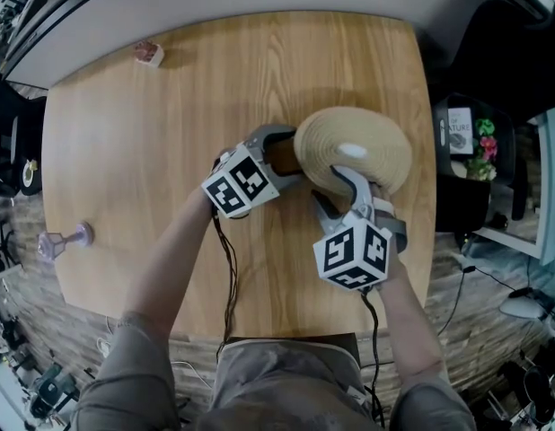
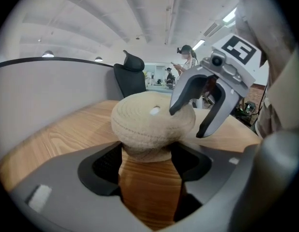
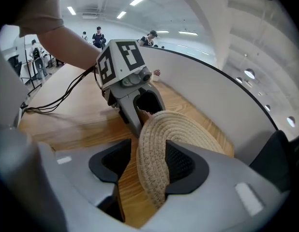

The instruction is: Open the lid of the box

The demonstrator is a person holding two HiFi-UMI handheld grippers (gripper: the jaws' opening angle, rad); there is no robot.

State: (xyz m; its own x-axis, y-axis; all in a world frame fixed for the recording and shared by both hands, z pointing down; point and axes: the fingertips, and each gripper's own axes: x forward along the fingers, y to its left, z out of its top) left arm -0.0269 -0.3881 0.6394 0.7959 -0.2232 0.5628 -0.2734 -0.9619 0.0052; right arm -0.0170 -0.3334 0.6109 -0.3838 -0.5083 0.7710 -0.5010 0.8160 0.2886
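While the table [image 1: 152,133] bears the box [image 2: 149,182] at its right-centre, the woven rope lid [image 1: 354,146] tilts above it: likely light, soft, grippy; take by rim. Box: stiff, smooth wood, may slip. Grip: left gripper [image 1: 285,155] clamps box sides; right gripper [image 1: 336,187] pinches lid rim.

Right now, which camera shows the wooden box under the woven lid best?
The left gripper view: the wooden box fills the space between the left gripper's jaws, grain plain. The head view shows only a dark sliver beside the woven lid; the right gripper view, a small bit behind the lid.
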